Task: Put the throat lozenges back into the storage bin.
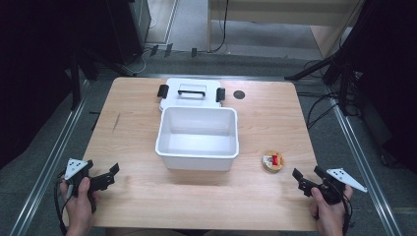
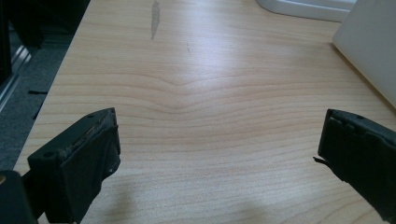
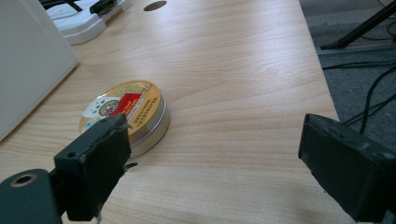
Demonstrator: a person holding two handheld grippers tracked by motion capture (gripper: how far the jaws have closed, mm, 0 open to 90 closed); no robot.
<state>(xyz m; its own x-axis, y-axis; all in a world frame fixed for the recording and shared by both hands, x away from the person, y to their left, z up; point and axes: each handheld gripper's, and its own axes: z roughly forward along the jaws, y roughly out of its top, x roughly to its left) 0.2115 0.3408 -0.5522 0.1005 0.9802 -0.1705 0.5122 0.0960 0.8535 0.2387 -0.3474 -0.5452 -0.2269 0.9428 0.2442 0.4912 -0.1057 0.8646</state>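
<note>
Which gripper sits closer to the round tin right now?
The right gripper: the gold round tin lies just ahead of its open jaws. The left gripper is across the table, beyond the white bin.

High view looking steeply down over whole table (image 1: 147, 206); gripper views low, close to wood, facing forward, both sharing white box (image 2: 369, 51) at frame edge.

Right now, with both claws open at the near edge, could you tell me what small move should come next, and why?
Probably ease the right claw forward and left toward the round tin. It lies flat beside the empty white bin, and the open jaws sit just short of it, not yet around it.
</note>
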